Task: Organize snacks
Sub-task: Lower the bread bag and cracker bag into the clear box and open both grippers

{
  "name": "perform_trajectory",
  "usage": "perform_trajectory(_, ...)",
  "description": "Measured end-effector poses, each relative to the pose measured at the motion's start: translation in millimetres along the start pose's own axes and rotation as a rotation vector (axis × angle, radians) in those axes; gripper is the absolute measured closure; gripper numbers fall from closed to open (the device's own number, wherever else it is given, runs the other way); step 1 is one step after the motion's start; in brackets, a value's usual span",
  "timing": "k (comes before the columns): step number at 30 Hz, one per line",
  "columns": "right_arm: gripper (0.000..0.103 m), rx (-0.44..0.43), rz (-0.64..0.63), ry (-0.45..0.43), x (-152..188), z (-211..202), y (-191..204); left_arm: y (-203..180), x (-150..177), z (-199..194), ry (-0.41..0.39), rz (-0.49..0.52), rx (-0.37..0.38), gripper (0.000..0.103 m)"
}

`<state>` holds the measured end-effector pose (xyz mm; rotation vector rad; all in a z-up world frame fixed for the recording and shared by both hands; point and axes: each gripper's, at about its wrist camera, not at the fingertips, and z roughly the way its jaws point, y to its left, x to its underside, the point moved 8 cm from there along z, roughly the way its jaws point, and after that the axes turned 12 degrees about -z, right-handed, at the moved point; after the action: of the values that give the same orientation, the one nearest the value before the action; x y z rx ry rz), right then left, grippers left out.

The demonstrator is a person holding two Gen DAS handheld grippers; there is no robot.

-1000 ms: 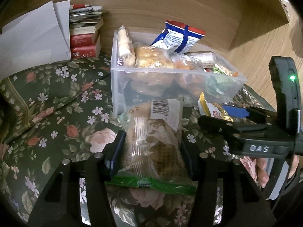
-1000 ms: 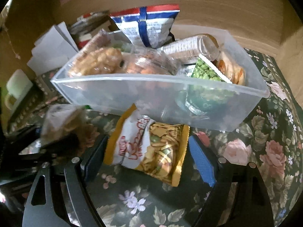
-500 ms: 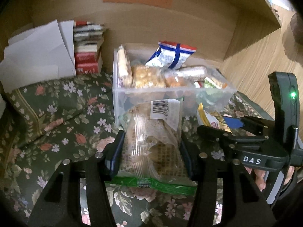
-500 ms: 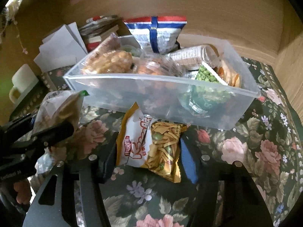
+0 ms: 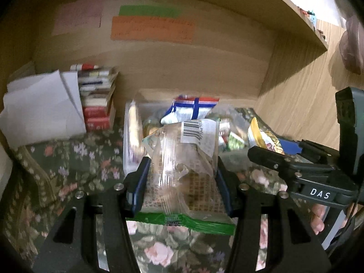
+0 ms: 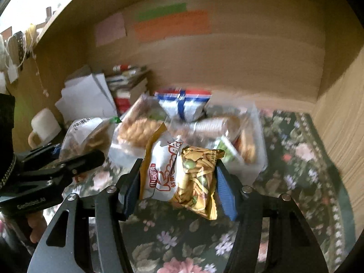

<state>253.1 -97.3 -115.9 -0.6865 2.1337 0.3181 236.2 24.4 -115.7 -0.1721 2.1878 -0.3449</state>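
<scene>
In the left wrist view, the left gripper [image 5: 182,179] is clamped on a clear bread packet [image 5: 182,170] with a barcode label and a green sealed end, its blue-lined fingers [image 5: 138,182] pressing the packet's two sides. The packet is held above the floral tablecloth [image 5: 68,163], in front of the clear plastic bin [image 5: 127,141] of snacks, where a blue, white and red bag [image 5: 193,109] stands up at the back. To the bin's left are a stack of books [image 5: 95,104] and white papers [image 5: 38,109]. At the right edge the right gripper [image 5: 279,152] shows from the side, with only the corner of a yellow bag visible in it.

The right wrist view shows what that one hides: the right gripper [image 6: 179,179] is closed on a yellow and white snack mix bag [image 6: 182,173], held tilted above the tablecloth just before the bin [image 6: 257,159], whose contents are blurred. It also shows a white mug [image 6: 43,125] at the left and the left gripper [image 6: 68,159] from the side with the bread packet [image 6: 88,134].
</scene>
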Motion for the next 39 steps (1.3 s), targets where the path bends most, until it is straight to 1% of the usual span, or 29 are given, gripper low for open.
perform_trajectory(3, 0.047, 0.014, 0.007, -0.01, -8, 4, -8, -3, -15, 5, -0.022, 0.006, -0.001, 0.05)
perform_trajectory(7, 0.046, 0.028, 0.0, -0.014, -21, 13, -19, -4, -31, 18, -0.027, -0.003, -0.003, 0.05)
perform_trajectory(10, 0.046, 0.038, -0.01, -0.009, -28, 22, -25, -1, -41, 30, -0.029, -0.001, -0.02, 0.05)
perform_trajectory(15, 0.046, 0.027, -0.011, 0.017, -31, 43, -32, 10, -55, 51, -0.025, -0.012, -0.054, 0.05)
perform_trajectory(20, 0.046, 0.013, -0.017, 0.044, -30, 65, -32, 18, -58, 69, -0.005, -0.026, -0.066, 0.049)
perform_trajectory(24, 0.041, 0.012, -0.017, 0.06, -26, 74, -32, 18, -55, 79, 0.011, -0.027, -0.071, 0.049)
perform_trajectory(26, 0.04, 0.001, -0.013, 0.07, -24, 76, -33, 18, -54, 81, 0.012, -0.023, -0.076, 0.042)
perform_trajectory(28, 0.033, 0.005, -0.011, 0.069, -25, 75, -34, 17, -55, 80, 0.008, -0.028, -0.069, 0.036)
perform_trajectory(32, 0.032, 0.008, -0.014, 0.037, -29, 63, -36, 13, -57, 67, -0.009, -0.032, -0.053, 0.036)
perform_trajectory(35, 0.025, 0.022, -0.016, 0.0, -34, 48, -39, 10, -59, 52, -0.032, -0.032, -0.045, 0.036)
perform_trajectory(39, 0.024, 0.047, -0.014, -0.06, -41, 21, -40, 2, -65, 20, -0.102, -0.021, -0.044, 0.036)
